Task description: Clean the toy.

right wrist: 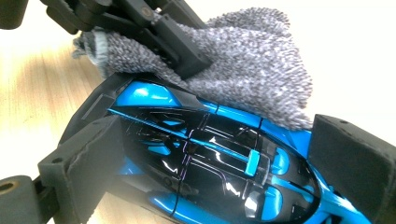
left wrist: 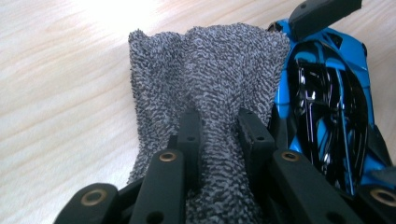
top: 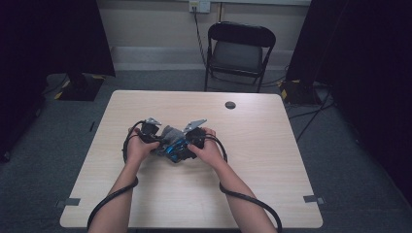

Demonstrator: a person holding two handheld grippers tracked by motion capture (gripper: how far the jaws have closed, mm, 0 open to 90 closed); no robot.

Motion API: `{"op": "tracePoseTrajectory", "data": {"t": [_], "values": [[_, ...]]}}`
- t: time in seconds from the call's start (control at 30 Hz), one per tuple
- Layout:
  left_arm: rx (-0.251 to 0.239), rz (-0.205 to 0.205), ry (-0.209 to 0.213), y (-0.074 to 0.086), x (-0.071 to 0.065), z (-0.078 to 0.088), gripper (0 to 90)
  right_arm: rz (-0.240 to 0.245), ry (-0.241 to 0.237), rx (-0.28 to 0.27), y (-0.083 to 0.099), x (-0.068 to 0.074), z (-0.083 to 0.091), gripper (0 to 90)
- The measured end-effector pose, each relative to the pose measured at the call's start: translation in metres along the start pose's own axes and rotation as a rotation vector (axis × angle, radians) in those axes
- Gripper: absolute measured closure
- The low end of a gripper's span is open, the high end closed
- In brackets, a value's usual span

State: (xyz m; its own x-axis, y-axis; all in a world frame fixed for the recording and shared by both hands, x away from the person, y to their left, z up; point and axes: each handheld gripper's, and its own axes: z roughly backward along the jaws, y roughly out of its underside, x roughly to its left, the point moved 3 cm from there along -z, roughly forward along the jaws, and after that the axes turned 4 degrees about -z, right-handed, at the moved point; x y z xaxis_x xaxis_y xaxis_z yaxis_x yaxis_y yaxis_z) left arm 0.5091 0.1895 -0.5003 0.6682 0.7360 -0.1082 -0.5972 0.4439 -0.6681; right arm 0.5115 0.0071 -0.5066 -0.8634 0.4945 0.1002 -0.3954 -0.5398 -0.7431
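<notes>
Left gripper is clamping a bunched grey cloth, pressing it against the blue toy car. Right gripper is gripping the car by both sides. Both items are sitting mid-table, near the person's edge.
</notes>
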Motion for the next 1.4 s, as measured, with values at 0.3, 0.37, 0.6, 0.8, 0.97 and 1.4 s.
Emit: {"op": "tracePoseTrajectory", "data": {"t": [0.3, 0.37, 0.6, 0.8, 0.97, 1.4], "values": [[0.0, -0.001, 0.001, 0.01, -0.001, 0.01, 73.9, 0.0, 0.0, -0.007, 0.0, 0.0, 0.0, 2.9], [0.0, -0.002, 0.002, 0.012, -0.002, 0.011, 73.9, 0.0, 0.0, -0.006, 0.0, 0.0, 0.0, 2.9], [-0.006, 0.003, -0.001, 0.018, -0.002, 0.016, 73.9, 0.001, 0.0, 0.0, 0.0, 0.0, 0.0, 2.9], [-0.009, 0.006, 0.004, 0.024, -0.001, 0.021, 73.9, 0.0, 0.0, -0.006, 0.0, 0.0, 0.0, 2.9], [-0.004, 0.01, -0.004, 0.03, 0.003, 0.028, 73.9, -0.001, 0.001, -0.001, 0.0, 0.0, 0.0, 2.9], [-0.021, 0.012, -0.019, 0.036, 0.007, 0.055, 73.9, 0.0, 0.0, -0.009, 0.001, 0.0, 0.0, 2.9]]}}
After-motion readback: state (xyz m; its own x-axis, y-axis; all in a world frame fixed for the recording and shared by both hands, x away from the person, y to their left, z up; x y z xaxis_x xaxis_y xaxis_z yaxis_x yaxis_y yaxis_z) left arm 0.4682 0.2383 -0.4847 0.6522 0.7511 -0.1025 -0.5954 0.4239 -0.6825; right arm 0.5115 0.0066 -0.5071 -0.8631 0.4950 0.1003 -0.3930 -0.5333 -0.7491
